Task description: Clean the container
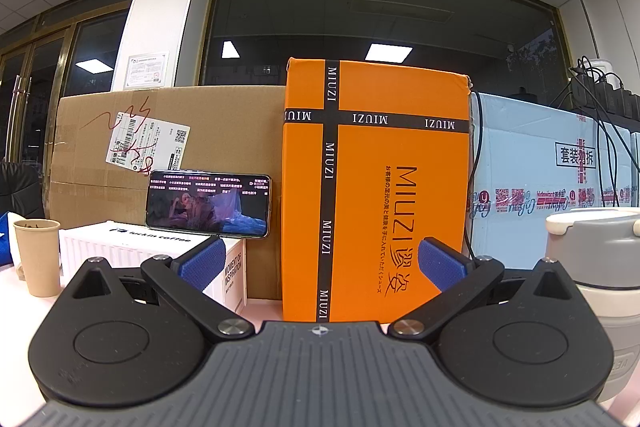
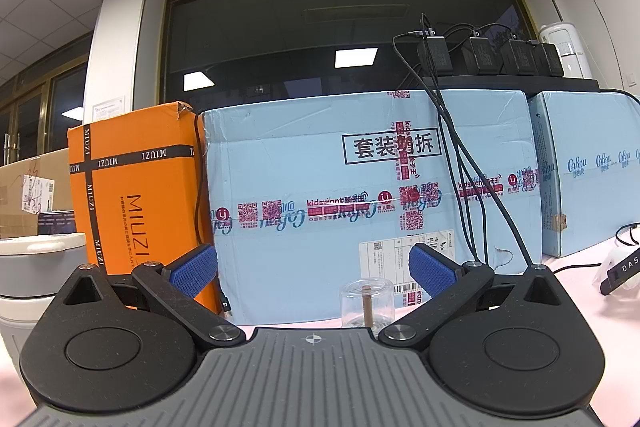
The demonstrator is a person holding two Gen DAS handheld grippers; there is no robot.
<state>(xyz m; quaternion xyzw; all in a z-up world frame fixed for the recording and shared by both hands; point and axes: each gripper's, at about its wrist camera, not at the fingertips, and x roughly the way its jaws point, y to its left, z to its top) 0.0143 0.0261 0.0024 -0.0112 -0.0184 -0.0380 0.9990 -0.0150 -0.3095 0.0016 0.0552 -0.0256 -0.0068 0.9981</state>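
A grey and white lidded container stands at the right edge of the left wrist view; in the right wrist view the same container is at the far left. My left gripper is open, blue pads wide apart, facing an orange MIUZI box with nothing between its fingers. My right gripper is open too. Just ahead of it, low between the fingers, stands a small clear glass jar with a brown stick inside. Neither gripper touches anything.
A brown cardboard box, a phone leaning on a white Luckin Coffee box and a paper cup lie left. Light blue cartons line the back, with black chargers and cables hanging down. The tabletop is pink.
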